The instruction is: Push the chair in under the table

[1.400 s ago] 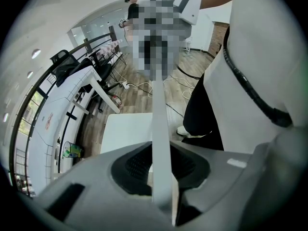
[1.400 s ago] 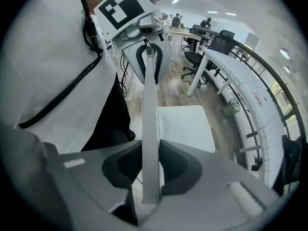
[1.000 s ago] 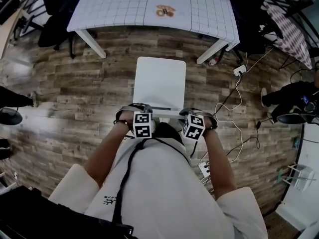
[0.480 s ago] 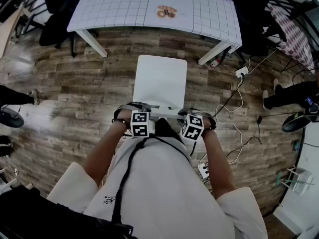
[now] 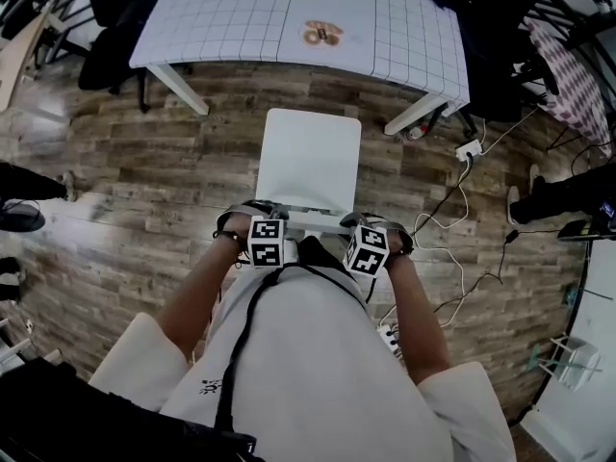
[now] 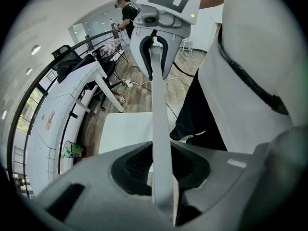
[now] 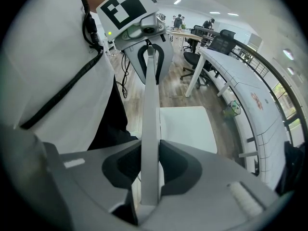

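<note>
Both my tongs, left gripper (image 6: 161,177) and right gripper (image 7: 149,173), are closed tight on the back rail (image 5: 314,221) of the chair (image 5: 308,157). If I push unevenly, it may turn against the table leg (image 5: 416,114).

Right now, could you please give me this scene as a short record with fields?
chair: white, standing short of the table, not yet under it
table: covered with a white grid cloth, ahead of the chair
between them: a strip of wood floor
left gripper: jaws shut on the chair's top rail
right gripper: jaws shut on the same top rail
cables: on the floor, right of the chair
</note>
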`<control>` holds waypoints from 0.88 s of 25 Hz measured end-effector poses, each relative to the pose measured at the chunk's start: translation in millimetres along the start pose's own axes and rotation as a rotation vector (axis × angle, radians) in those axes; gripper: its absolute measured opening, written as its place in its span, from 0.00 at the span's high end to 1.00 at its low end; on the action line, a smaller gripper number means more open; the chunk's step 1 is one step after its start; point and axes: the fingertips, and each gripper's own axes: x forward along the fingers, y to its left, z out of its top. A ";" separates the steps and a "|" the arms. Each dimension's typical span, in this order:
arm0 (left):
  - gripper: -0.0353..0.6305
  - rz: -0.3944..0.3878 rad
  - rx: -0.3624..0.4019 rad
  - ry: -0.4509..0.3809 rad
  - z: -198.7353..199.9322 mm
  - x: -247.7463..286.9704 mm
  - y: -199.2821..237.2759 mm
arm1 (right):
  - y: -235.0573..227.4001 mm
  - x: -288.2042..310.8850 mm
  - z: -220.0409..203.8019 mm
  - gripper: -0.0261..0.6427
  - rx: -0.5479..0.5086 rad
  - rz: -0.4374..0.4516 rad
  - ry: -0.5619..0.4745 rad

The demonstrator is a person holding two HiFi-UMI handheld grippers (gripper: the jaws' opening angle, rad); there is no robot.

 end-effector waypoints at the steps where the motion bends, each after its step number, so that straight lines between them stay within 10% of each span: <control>1: 0.81 -0.004 -0.001 0.000 0.7 0.0 3.2 | -3.5 -0.5 -0.5 0.83 -0.002 0.005 -0.002; 22: 0.81 0.000 -0.050 0.030 9.3 5.7 58.4 | -60.9 -4.6 -8.5 0.82 -0.073 0.058 -0.052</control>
